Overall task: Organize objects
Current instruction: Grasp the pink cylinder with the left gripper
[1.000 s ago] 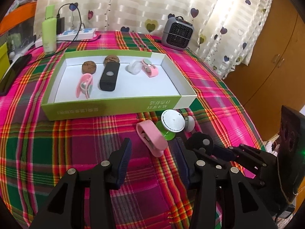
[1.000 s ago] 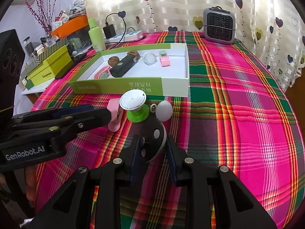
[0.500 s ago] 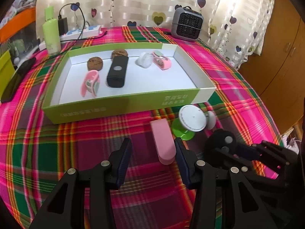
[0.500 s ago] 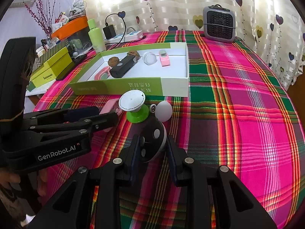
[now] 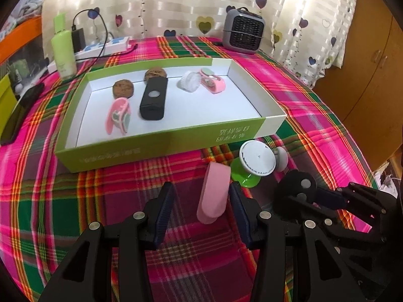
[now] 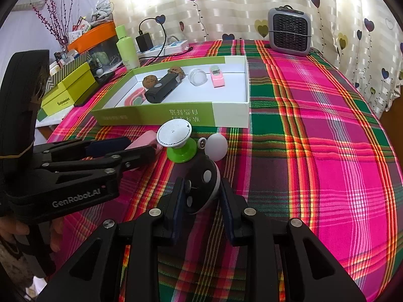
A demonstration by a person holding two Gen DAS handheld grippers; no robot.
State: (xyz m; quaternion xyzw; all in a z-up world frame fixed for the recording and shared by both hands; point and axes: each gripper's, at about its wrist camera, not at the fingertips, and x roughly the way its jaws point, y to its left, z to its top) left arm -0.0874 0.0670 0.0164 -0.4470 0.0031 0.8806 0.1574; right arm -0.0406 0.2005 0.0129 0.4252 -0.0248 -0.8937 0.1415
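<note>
plaid surface (image 5: 75, 201): my left hand-held gripper (image 5: 201, 209) spread around pink clip (image 5: 214, 193); right hand-held gripper (image 6: 200, 201) clamped on black-white disc (image 6: 204, 186).

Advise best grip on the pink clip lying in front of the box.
Grip the pink clip across its long flat sides near the middle, coming from above along its length. It lies flat, long axis pointing at the box, already between the left tool's open fingers, nearer the right one.
</note>
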